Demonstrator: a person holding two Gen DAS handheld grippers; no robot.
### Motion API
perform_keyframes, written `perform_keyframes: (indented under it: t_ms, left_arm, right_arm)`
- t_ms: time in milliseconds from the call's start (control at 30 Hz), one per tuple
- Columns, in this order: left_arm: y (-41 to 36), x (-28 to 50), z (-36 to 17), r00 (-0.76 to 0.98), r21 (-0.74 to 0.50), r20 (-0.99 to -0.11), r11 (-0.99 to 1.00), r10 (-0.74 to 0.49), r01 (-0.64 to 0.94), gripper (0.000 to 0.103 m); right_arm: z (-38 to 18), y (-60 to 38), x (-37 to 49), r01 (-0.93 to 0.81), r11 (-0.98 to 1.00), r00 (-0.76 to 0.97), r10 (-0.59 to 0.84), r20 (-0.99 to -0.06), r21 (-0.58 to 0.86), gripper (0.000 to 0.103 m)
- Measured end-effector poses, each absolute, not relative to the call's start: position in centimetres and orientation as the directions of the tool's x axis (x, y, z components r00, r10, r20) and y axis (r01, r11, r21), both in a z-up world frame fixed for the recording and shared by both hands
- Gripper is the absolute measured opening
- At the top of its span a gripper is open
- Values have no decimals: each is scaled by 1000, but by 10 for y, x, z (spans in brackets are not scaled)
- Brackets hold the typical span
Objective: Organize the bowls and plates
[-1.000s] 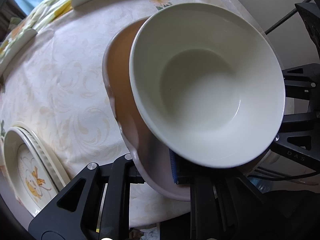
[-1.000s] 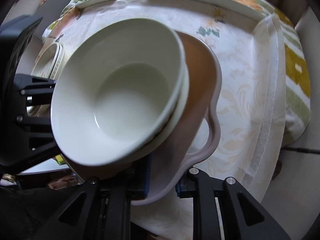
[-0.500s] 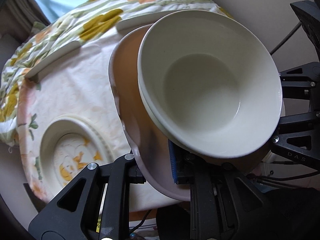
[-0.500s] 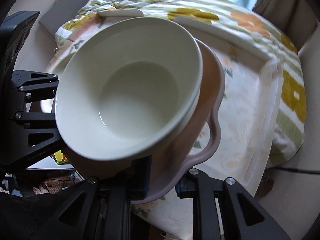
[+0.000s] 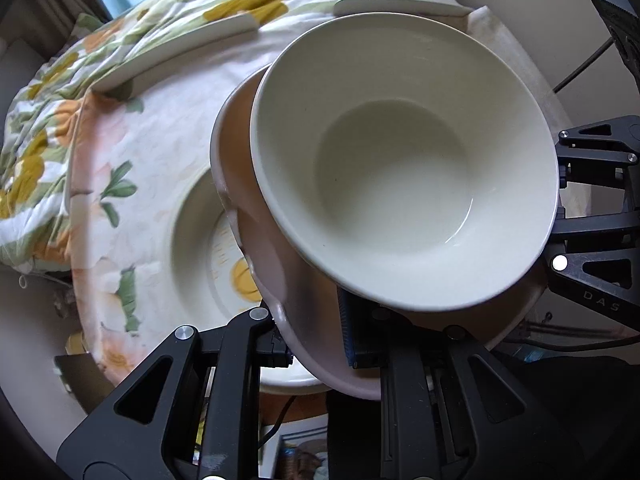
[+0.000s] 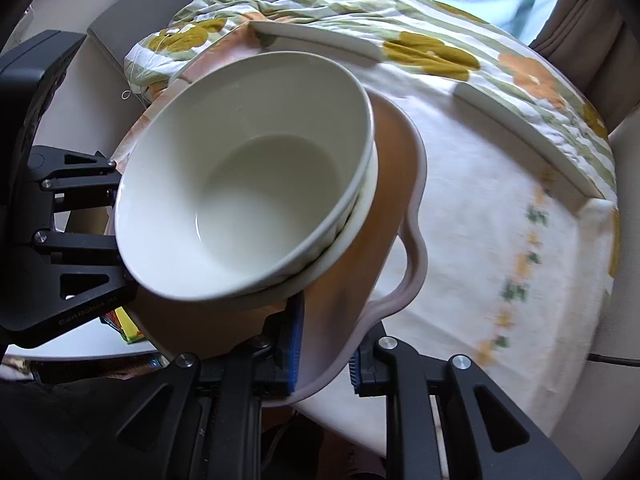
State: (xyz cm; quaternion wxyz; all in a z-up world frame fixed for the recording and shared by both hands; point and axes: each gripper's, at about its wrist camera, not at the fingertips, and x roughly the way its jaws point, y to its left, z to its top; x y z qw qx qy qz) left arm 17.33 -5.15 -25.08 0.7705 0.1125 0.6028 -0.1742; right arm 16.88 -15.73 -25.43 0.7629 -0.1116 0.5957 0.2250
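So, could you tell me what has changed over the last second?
The pink dish with the stacked bowls, clamped by both hand-held grippers, has travelled over the table until it hangs above the patterned plate. Both grips and the stack are unchanged.

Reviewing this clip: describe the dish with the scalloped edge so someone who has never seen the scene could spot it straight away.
Start at the round table under the floral cloth. Above it, both tongs, left and right, pinch opposite edges of a wide shallow dish. It has a pale wavy rim with a loop handle and a tan inside, and it carries the stacked white bowls, unlike the flower-painted plate lying on the cloth.
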Motion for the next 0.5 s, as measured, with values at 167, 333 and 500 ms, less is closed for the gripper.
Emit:
perform_keyframes:
  t_ms: [167, 333, 500]
  left_arm:
    - [-19, 176, -269, 198, -40, -971, 908, -133, 416, 15]
    - [-4, 179, -283, 186, -57, -972, 906, -146, 419, 15]
    - [1, 181, -286, 199, -53, -968, 901, -153, 431, 15]
  right_arm:
    - [-269, -118, 171, -457, 884, 186, 204, -961, 99, 17]
    - [-278, -100, 172, -430, 898, 188, 189, -964, 92, 17]
    - [-280, -96, 174, -402, 912, 213, 182, -960, 84, 18]
